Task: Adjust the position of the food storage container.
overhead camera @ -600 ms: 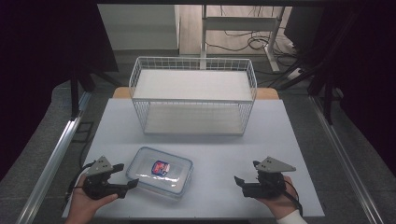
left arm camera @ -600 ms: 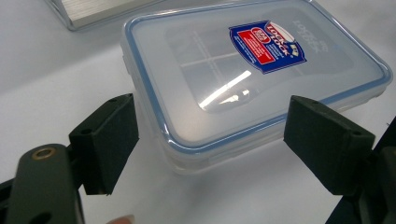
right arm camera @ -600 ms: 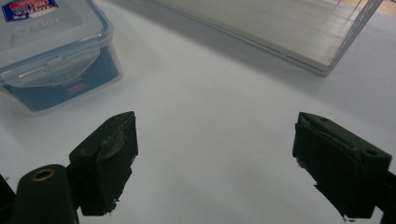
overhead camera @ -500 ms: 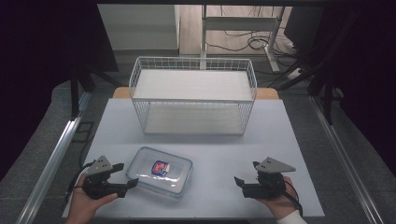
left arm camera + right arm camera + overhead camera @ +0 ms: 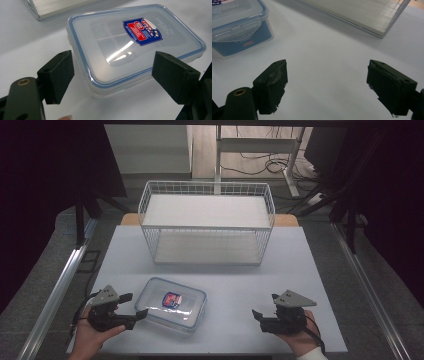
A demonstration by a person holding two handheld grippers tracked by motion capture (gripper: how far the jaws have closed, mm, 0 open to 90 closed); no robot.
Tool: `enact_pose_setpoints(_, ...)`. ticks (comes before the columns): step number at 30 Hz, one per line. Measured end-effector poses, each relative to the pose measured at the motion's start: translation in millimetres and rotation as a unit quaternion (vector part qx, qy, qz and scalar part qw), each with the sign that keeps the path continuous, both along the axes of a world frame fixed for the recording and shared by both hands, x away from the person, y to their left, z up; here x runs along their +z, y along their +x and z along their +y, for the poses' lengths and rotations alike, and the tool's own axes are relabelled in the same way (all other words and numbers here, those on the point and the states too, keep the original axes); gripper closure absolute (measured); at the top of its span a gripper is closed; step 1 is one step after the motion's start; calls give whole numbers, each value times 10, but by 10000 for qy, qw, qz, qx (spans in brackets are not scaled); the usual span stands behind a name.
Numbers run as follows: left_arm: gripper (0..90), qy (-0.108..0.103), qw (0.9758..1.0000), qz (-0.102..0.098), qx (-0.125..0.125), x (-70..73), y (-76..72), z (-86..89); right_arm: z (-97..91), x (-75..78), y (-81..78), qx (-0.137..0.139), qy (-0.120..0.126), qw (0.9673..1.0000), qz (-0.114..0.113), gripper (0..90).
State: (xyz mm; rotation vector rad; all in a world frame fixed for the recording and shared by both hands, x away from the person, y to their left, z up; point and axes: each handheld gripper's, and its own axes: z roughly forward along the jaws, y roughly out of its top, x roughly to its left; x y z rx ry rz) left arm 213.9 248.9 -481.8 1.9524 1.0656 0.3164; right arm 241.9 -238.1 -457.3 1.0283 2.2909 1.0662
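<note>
The box is a flat, clear plastic food container with rounded corners — its lid rimmed by a thin blue seal and locked down with flaps on the sides. A red-and-blue brand sticker sits near the middle of the lid, and through the plastic faint moulded dividing lines show in the left gripper view. In the right gripper view its end wall carries a blue label and a small red mark. It looks empty.

It lies flat on the white tabletop, near the front edge and left of the middle, turned a little askew to that edge. Behind it, toward the far edge, stands a white wire basket, well apart from the box.

The left tongs sit at the box's left end, jaws wide, straddling the near corner without pressing on it — a gap shows on both sides. The right tongs are held near the front right corner of the tabletop, pointing toward the box but well apart from it, jaws wide, with bare tabletop between them.
</note>
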Motion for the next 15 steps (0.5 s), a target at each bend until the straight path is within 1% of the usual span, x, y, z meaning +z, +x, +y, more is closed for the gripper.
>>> enact_pose_setpoints(2, 184, 39, 10000, -53, 1, 29, 8, -10, 5, -16, 15, -5, -16, 10000, 35, 173)
enact_pose_setpoints(4, 186, 33, 10000, -70, -22, 48, 12, -19, 8, -22, 22, -7, -19, 10000, 47, 174)
enact_pose_setpoints(5, 193, 21, 9999, -117, -80, 85, 11, -48, 13, -28, 34, 1, -24, 10000, 55, 176)
enact_pose_setpoints(7, 201, 35, 9998, -139, -115, 103, 8, -65, 22, -32, 39, 11, -27, 10000, 49, 177)
enact_pose_setpoints(8, 206, 54, 9996, -179, -193, 138, 0, -94, 24, -33, 40, 21, -34, 10000, 50, 178)
enact_pose_setpoints(9, 213, 54, 9996, -179, -193, 138, 0, -94, 24, -33, 40, 21, -34, 10000, 50, 178)
enact_pose_setpoints(10, 218, 49, 9994, -203, -270, 173, -10, -117, 25, -36, 40, 21, -50, 10000, 51, 179)
enact_pose_setpoints(11, 224, 50, 9993, -216, -296, 191, -16, -128, 23, -36, 42, 19, -51, 10000, 49, 180)
enact_pose_setpoints(13, 234, 52, 9992, -230, -322, 210, -19, -138, 22, -36, 44, 12, -44, 10000, 48, 181)
enact_pose_setpoints(14, 243, 1, 9990, -242, -387, 241, -23, -160, 22, -38, 50, 2, -45, 10000, 51, 182)
enact_pose_setpoints(15, 252, 1, 9990, -242, -387, 241, -23, -160, 22, -38, 50, 2, -45, 10000, 51, 182)
